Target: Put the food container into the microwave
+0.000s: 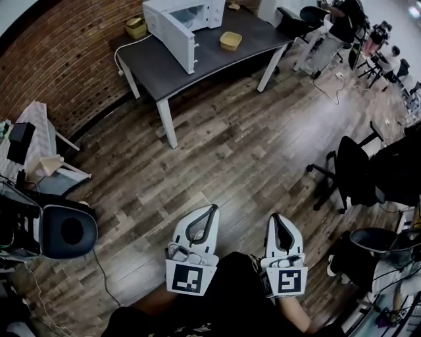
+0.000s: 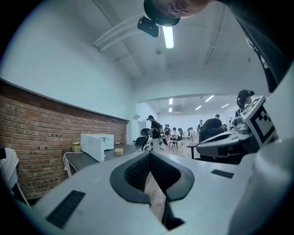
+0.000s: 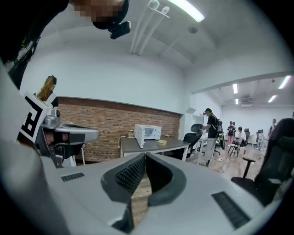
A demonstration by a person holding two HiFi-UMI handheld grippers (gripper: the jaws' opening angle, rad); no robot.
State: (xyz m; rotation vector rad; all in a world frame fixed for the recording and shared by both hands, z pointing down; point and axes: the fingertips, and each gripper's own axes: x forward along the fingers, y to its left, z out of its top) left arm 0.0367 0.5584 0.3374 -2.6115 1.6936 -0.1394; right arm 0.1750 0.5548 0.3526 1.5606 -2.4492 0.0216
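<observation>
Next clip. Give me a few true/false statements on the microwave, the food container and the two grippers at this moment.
1. The white microwave on the dark grey table has its door open. True.
2. The shallow yellow food container is inside the microwave. False: it sits on the table, to the right of the microwave in the head view.
3. The left gripper is shut with nothing between its jaws. True.
4. The right gripper grips the food container. False: its jaws are shut on nothing, over the wooden plank floor and well short of the table.
5. The table stands on grey carpet. False: it stands on the wooden plank floor, beside a red brick wall.
</observation>
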